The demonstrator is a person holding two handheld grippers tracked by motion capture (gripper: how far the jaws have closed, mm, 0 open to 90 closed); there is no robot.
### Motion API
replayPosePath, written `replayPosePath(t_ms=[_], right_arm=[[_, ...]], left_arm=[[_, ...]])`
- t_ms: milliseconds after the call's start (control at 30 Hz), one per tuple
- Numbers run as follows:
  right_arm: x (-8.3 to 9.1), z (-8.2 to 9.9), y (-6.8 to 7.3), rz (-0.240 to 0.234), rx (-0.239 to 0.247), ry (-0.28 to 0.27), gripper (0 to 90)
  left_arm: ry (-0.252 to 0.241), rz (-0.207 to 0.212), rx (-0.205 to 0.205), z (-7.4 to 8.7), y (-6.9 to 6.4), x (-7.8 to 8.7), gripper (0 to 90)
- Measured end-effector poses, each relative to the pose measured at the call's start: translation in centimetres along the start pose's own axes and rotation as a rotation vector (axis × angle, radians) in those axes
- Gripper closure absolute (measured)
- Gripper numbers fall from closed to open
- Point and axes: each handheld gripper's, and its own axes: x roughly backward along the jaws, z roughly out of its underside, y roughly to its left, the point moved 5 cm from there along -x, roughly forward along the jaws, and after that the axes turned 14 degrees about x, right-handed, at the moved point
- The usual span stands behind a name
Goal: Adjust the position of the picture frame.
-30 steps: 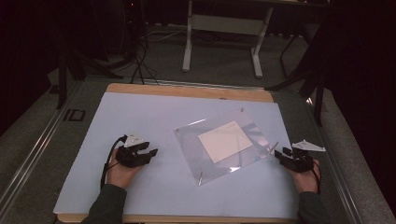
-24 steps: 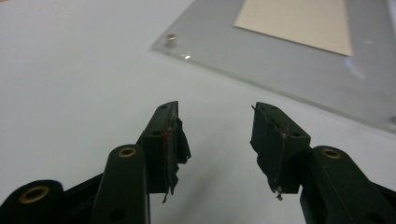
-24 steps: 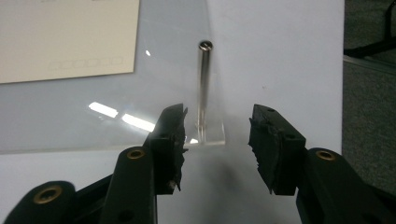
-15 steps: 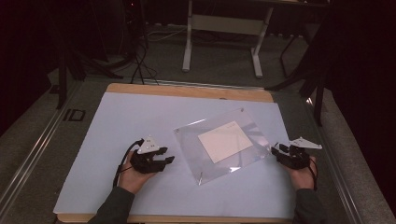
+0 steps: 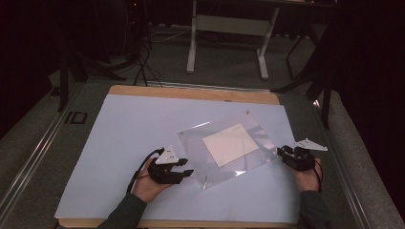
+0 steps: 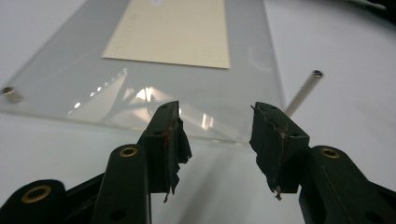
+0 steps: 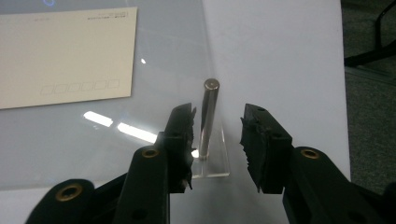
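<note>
Dark floor and the legs of a white stand lie beyond the wooden table (image 5: pixel 143 90), whose top is covered by a pale sheet (image 5: pixel 133 133). On that sheet, right of centre, rests a clear acrylic frame (image 5: pixel 224 164), turned at an angle, with a cream card (image 5: pixel 230 144) sandwiched inside it. Small metal studs sit at its corners; one (image 6: pixel 11 94) shows at the left edge in the left gripper view. A metal pin (image 6: pixel 302 92) sticks out from the frame's near corner there.

At the frame's near left corner, the left gripper (image 5: pixel 184 171) points toward it, jaws spread apart, holding nothing, with the frame's edge just ahead of the tips (image 6: pixel 215 135). At the frame's right corner, the right gripper (image 5: pixel 282 152) also has its jaws parted; another metal standoff pin (image 7: pixel 208 116) rises between them (image 7: pixel 215 140), close to the left jaw, though contact cannot be told.
</note>
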Motion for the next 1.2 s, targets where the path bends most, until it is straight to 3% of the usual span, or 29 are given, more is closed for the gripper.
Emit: replayPosePath(t_ms=[167, 233, 400, 600, 767, 833, 967, 1100, 1200], right_arm=[[-0.1, 0.0, 0.1, 0.003, -0.004, 0.005, 64.5], [-0.2, 0.0, 0.1, 0.008, -0.009, 0.008, 65.7], [-0.3, 0.0, 0.1, 0.013, -0.019, 0.007, 67.9], [-0.5, 0.0, 0.2, 0.012, -0.026, 0.008, 71.7], [-0.9, -0.1, 0.4, 0.018, -0.027, 0.013, 75.1], [-1.0, -0.1, 0.5, 0.014, -0.025, 0.013, 75.7], [-1.3, -0.1, 0.8, 0.013, -0.016, 0.021, 76.3], [-1.7, -0.1, 1.1, 0.024, -0.008, 0.026, 77.6], [-1.8, -0.1, 1.0, 0.02, -0.029, 0.019, 79.2]], left_arm=[[0.036, 0.026, -0.033, 0.1, -0.9, -1.0, 55.6], [0.058, 0.059, -0.064, 0.2, -1.8, -1.7, 56.2], [0.067, 0.117, -0.088, 0.4, -2.8, -2.6, 56.7], [0.083, 0.121, -0.103, 0.5, -3.3, -4.1, 60.6], [0.122, 0.129, -0.116, 0.7, -3.8, -5.3, 72.6], [0.129, 0.112, -0.13, 0.7, -3.8, -5.6, 76.4], [0.126, 0.113, -0.125, 0.7, -3.8, -5.9, 78.1], [0.115, 0.104, -0.147, 0.7, -3.8, -6.2, 80.8], [0.112, 0.107, -0.158, 0.7, -3.8, -6.3, 81.8]])
